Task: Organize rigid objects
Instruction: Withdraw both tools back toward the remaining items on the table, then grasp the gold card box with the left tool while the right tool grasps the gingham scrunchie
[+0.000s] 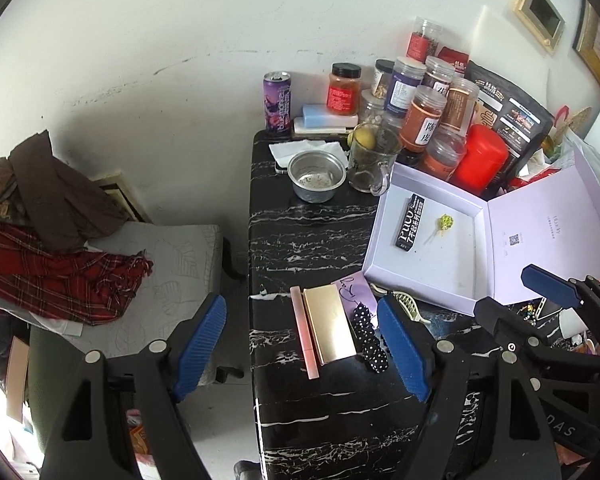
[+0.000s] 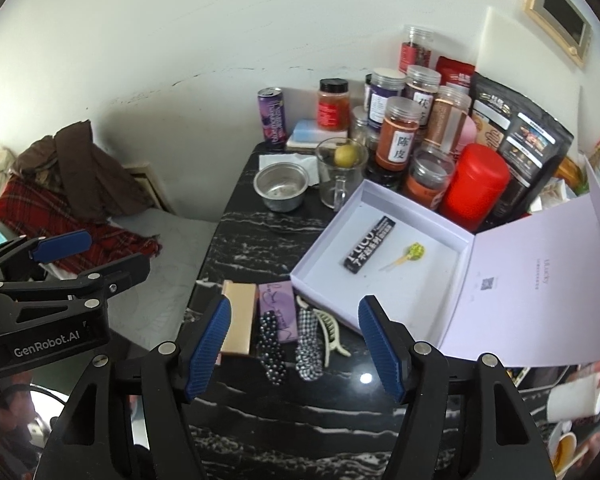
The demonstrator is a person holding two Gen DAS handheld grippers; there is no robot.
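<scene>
An open white box (image 1: 384,248) (image 2: 320,264) lies on the black marble table (image 1: 300,232) (image 2: 260,232), holding a black PUCO pack (image 1: 409,222) (image 2: 369,245) and a small green pick (image 1: 444,223) (image 2: 414,251). In front of it lie a gold case (image 1: 329,322) (image 2: 239,318), a purple card (image 2: 278,312), a dotted hair clip (image 1: 370,338) (image 2: 272,354), a checked clip (image 2: 309,344) and a cream claw clip (image 2: 332,334). My left gripper (image 1: 300,346) is open above the gold case. My right gripper (image 2: 296,346) is open above the clips. Both are empty.
Jars, a red canister (image 1: 480,158) (image 2: 474,188), a black pouch (image 2: 520,140), a purple can (image 1: 278,102), a steel bowl (image 1: 317,176) (image 2: 280,186) and a glass mug (image 1: 370,160) (image 2: 340,176) crowd the table's back. A chair with clothes (image 1: 60,240) stands left.
</scene>
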